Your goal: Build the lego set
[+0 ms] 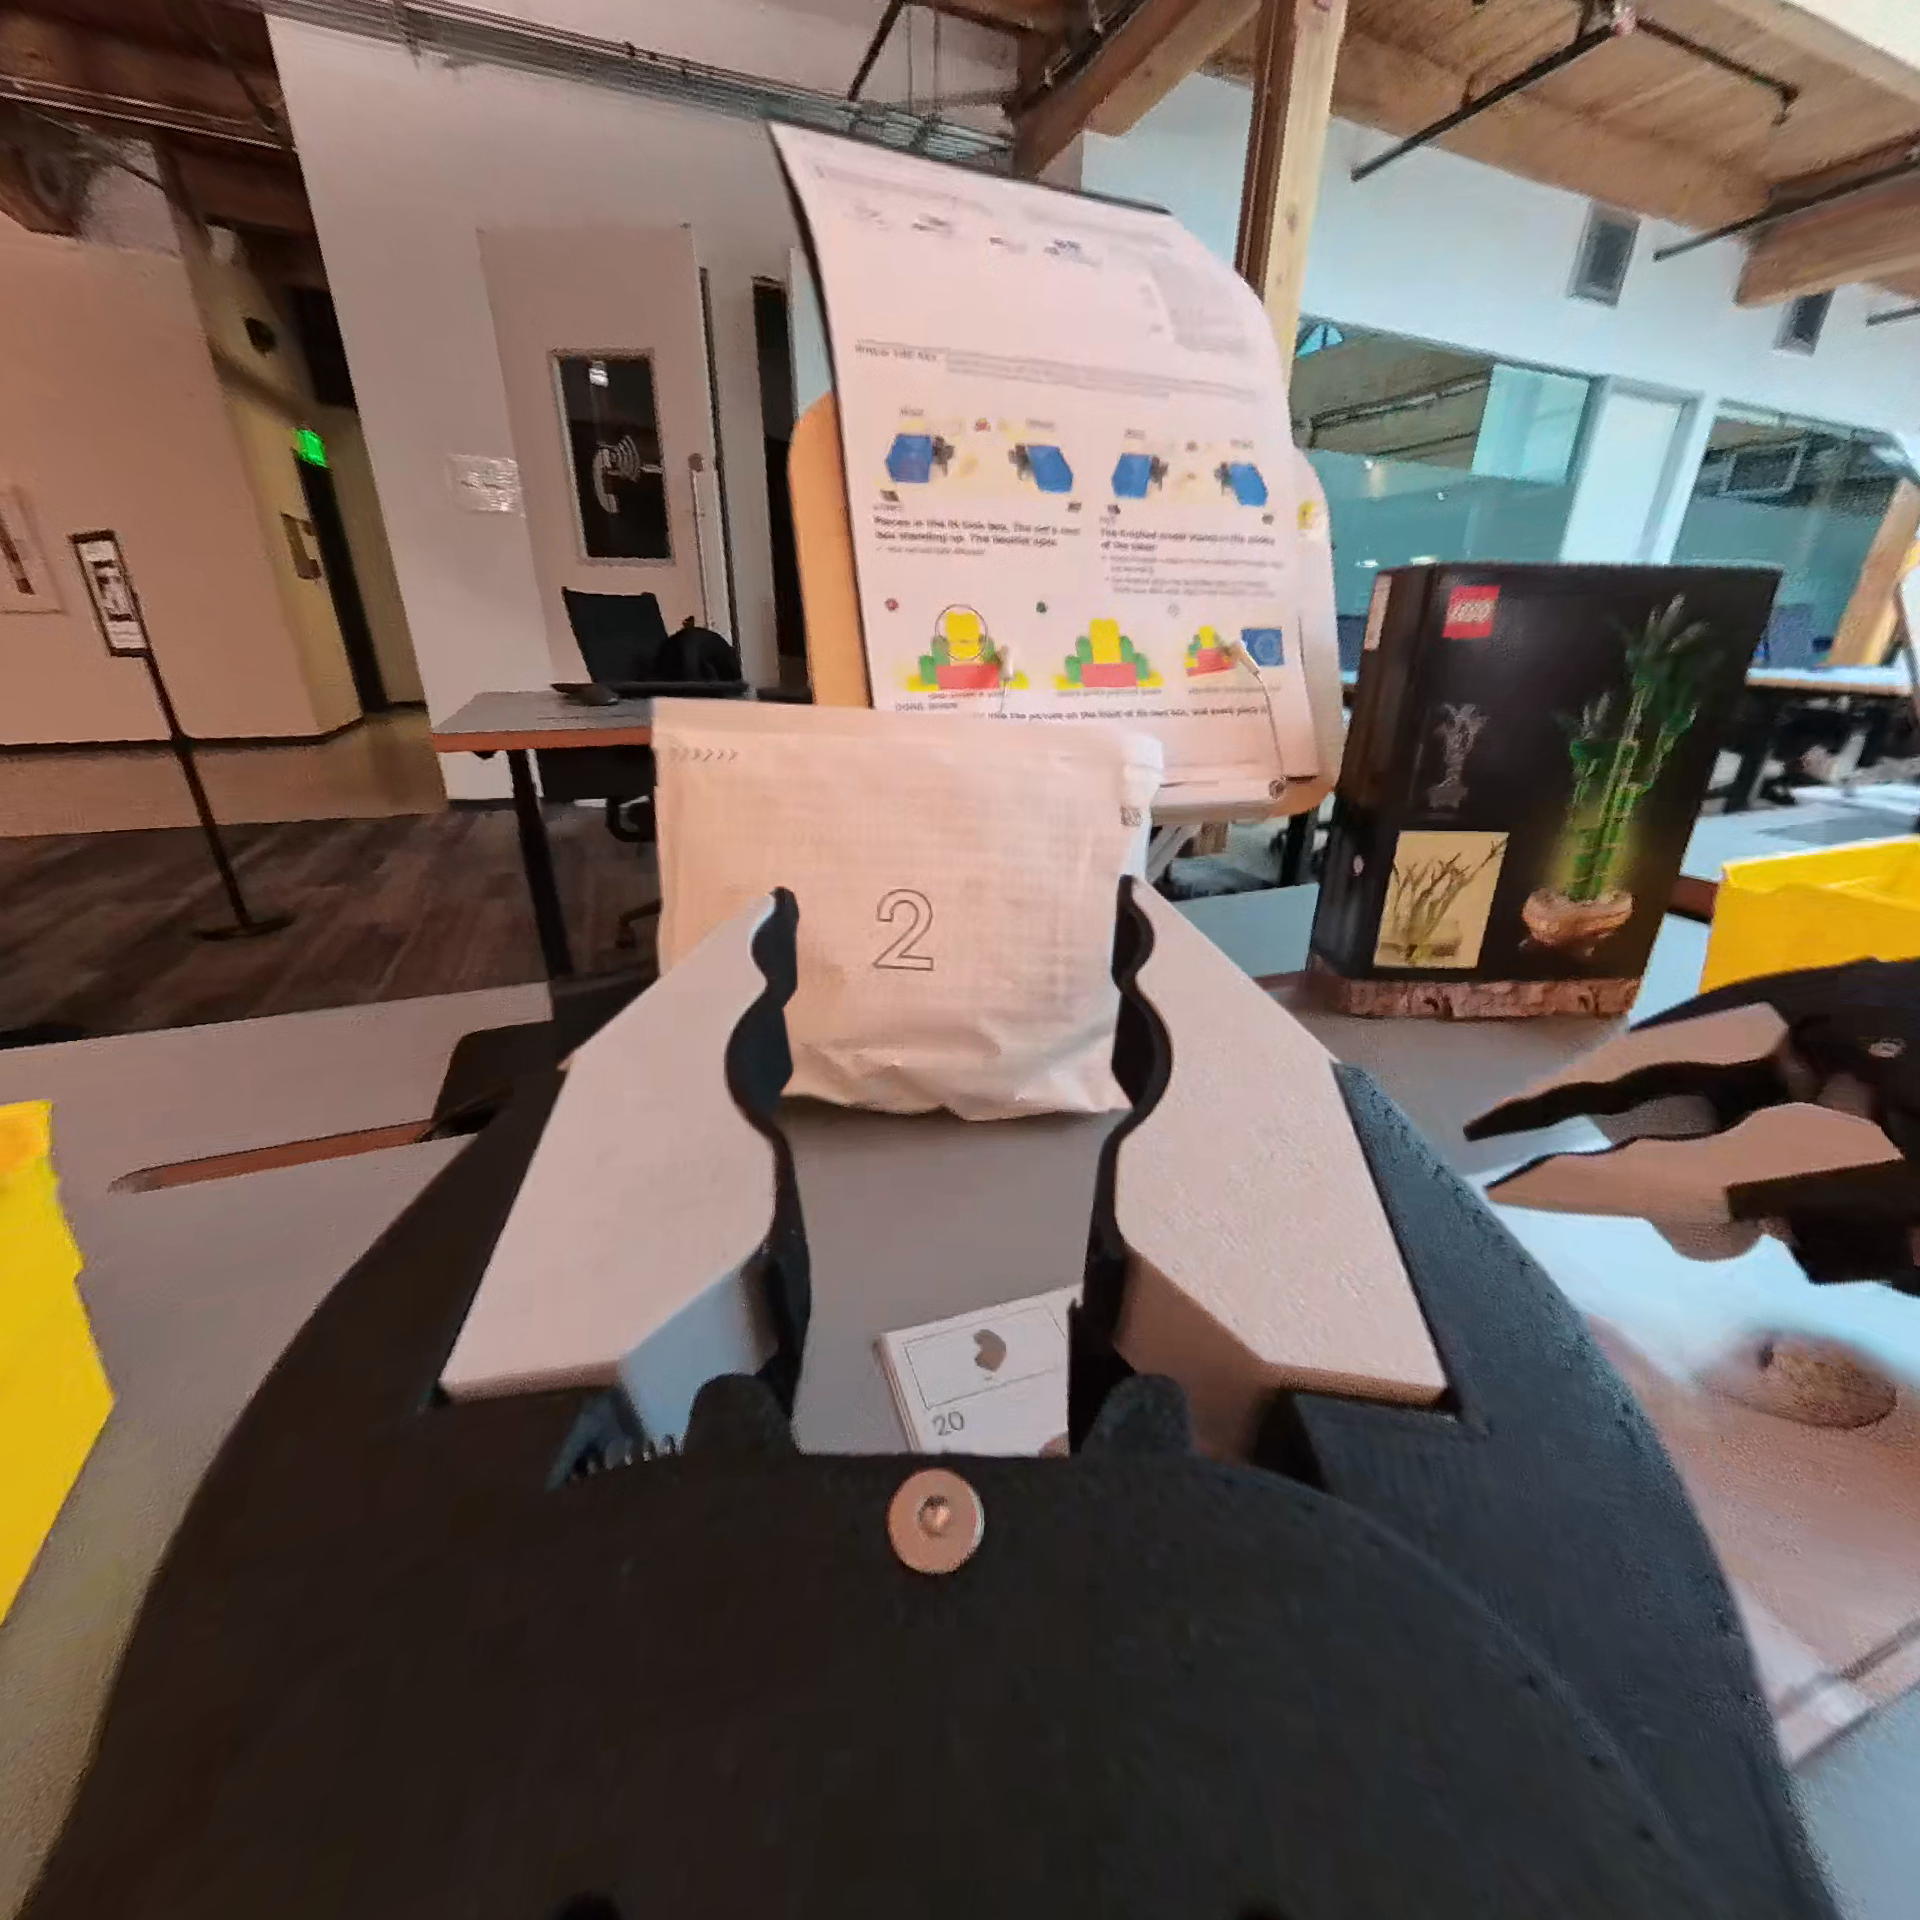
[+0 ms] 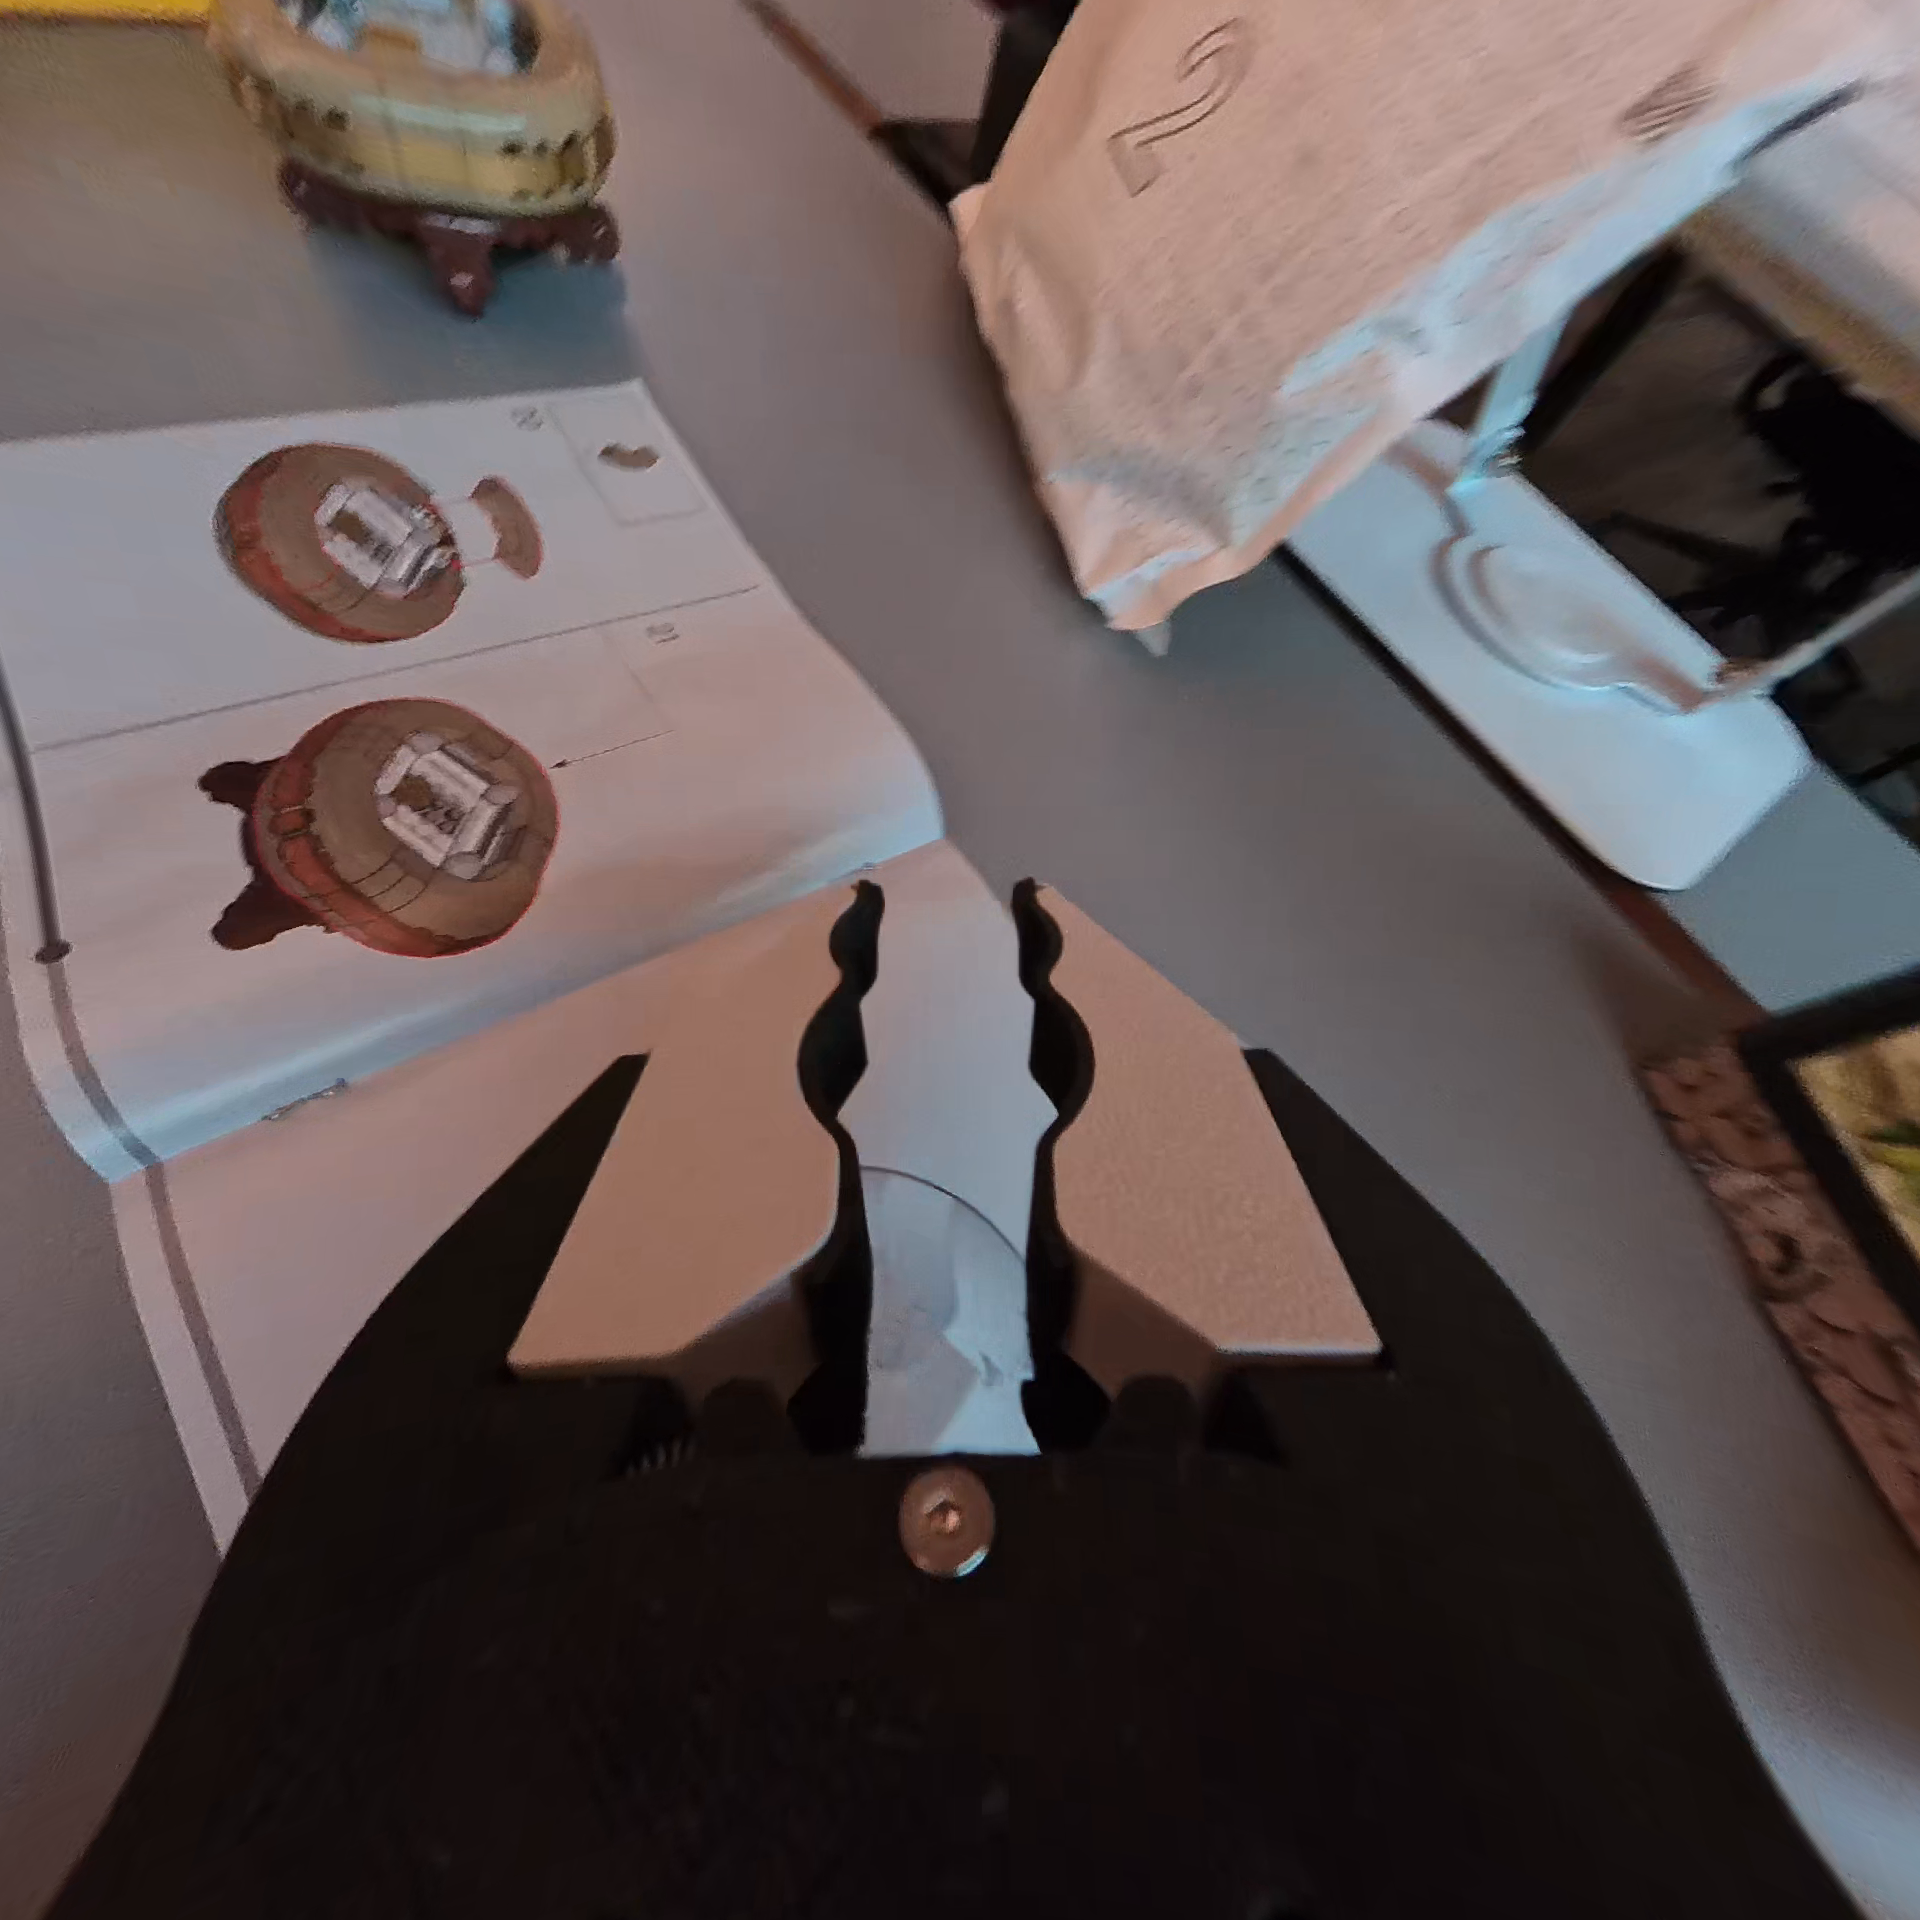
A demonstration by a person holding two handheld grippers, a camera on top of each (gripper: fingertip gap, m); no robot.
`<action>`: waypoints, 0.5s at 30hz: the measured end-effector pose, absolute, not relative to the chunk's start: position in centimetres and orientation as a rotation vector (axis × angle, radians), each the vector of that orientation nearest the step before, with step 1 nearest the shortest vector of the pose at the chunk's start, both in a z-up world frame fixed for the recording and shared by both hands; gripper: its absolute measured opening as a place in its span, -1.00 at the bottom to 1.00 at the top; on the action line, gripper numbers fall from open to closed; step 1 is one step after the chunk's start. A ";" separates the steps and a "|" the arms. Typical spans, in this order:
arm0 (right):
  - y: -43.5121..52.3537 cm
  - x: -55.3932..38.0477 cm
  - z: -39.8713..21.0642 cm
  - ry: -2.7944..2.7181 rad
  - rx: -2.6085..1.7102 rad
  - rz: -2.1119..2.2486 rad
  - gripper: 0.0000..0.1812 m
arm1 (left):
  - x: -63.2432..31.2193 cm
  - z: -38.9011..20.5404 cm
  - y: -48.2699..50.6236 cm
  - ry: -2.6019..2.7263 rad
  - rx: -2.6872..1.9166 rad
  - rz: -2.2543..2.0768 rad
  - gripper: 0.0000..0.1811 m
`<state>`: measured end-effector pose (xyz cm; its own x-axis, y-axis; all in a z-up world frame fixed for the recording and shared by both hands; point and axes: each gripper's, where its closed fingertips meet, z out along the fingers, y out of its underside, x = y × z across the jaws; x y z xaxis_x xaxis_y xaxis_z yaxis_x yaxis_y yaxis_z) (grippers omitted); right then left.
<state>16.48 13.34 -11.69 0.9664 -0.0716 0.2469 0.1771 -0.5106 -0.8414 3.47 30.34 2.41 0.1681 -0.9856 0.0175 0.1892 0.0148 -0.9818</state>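
Note:
A white paper parts bag (image 1: 935,831) with a printed number stands upright on the grey table. My left gripper (image 1: 956,902) is open, its fingertips framing the bag's lower part from the near side; I cannot tell whether they touch it. The bag also shows in the right wrist view (image 2: 1299,312). My right gripper (image 2: 948,894) is open with a narrow gap and empty, hovering over the open instruction booklet (image 2: 416,675). It also shows in the left wrist view (image 1: 1486,1158) at the right. A partly built tan pot on a dark red base (image 2: 416,125) stands beyond the booklet.
The black set box (image 1: 1538,790) stands at the back right, next to a yellow bin (image 1: 1808,914). Another yellow bin (image 1: 31,1351) is at the left edge. A printed sheet (image 1: 1049,447) stands behind the bag. A white tray (image 2: 1558,675) lies past the table edge. Across from one pair of fingers to the other is roughly 25 cm.

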 end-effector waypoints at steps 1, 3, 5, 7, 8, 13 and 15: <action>12.8 17.2 -11.0 -0.049 -2.059 -0.334 -0.72 | 3.1 2.9 30.8 0.913 -1.142 -1.188 -0.33; 11.6 18.4 -10.0 -0.024 -2.032 -0.399 -0.72 | 2.3 4.1 32.0 0.848 -1.129 -1.194 -0.27; 10.3 19.4 -9.8 -0.025 -2.052 -0.480 -0.72 | 1.0 5.0 33.5 0.771 -1.116 -1.172 -0.27; 9.1 20.2 -9.9 -0.047 -2.077 -0.562 -0.72 | -0.1 5.5 34.8 0.691 -1.127 -1.211 -0.27; 8.7 20.4 -10.0 -0.065 -2.092 -0.586 -0.72 | -0.5 5.6 35.2 0.661 -1.135 -1.239 -0.27; 7.8 21.3 -10.1 -0.092 -2.088 -0.608 -0.72 | -0.7 5.3 35.9 0.629 -1.162 -1.275 -0.27; 7.5 21.7 -10.2 -0.070 -2.080 -0.593 -0.72 | 0.0 4.7 35.5 0.673 -1.165 -1.247 -0.27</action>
<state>21.71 7.49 -10.19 0.8813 -0.1784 0.4376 0.2759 -0.5575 -0.7830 0.05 35.48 4.71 0.2481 -0.9499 0.1900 0.3630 -0.0907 -0.9274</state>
